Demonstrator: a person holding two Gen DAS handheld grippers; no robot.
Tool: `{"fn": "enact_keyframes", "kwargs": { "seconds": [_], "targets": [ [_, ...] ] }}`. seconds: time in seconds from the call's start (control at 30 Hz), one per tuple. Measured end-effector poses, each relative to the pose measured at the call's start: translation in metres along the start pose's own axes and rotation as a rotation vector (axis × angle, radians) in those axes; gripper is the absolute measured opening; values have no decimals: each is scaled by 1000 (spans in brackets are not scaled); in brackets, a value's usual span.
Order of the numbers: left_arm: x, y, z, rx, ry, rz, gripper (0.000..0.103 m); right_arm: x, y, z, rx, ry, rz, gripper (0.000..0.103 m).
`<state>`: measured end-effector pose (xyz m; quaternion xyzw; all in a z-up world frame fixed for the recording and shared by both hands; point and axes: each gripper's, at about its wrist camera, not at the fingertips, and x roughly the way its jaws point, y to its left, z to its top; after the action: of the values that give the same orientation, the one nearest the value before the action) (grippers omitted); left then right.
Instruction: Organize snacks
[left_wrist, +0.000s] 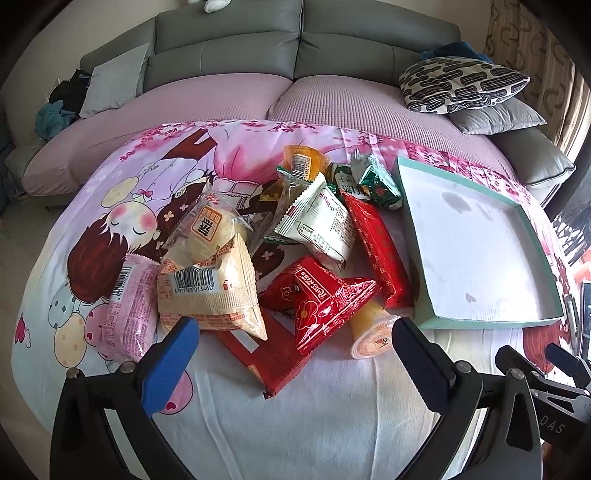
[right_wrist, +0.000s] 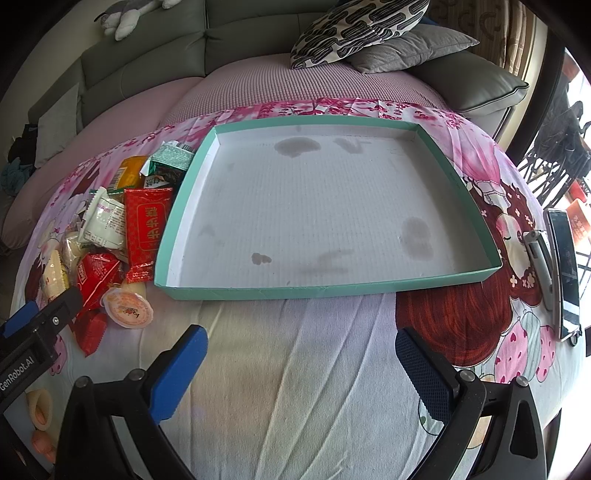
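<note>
A heap of wrapped snacks lies on a cartoon-print cloth (left_wrist: 110, 206). It holds a beige barcode pack (left_wrist: 210, 295), a pink pack (left_wrist: 129, 314), a red Rose Kiss pack (left_wrist: 321, 302), a long red pack (left_wrist: 380, 251), a white pack (left_wrist: 321, 221), green packs (left_wrist: 376, 181) and a jelly cup (left_wrist: 373, 336). To its right sits a shallow teal box (right_wrist: 332, 291) with a stained white floor and nothing inside. My left gripper (left_wrist: 295, 347) is open just short of the heap. My right gripper (right_wrist: 301, 356) is open in front of the box. The jelly cup (right_wrist: 127, 308) lies by the box's near left corner.
A grey sofa (left_wrist: 295, 55) with a pink cover runs behind the table. Patterned and grey cushions (left_wrist: 465, 85) lie at its right end. A phone (right_wrist: 565, 273) and a white object (right_wrist: 541, 258) rest at the table's right edge. The left gripper's body (right_wrist: 33, 332) shows at the left.
</note>
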<state>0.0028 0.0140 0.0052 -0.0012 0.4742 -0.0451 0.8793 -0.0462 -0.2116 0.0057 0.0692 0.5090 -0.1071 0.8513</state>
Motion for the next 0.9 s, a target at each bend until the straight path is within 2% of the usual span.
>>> {"fn": "enact_keyframes", "kwargs": {
  "seconds": [0.9],
  "targets": [
    [2,1,0,-7,20,6,103,0,0,0,0,2,0,103]
  ]
}}
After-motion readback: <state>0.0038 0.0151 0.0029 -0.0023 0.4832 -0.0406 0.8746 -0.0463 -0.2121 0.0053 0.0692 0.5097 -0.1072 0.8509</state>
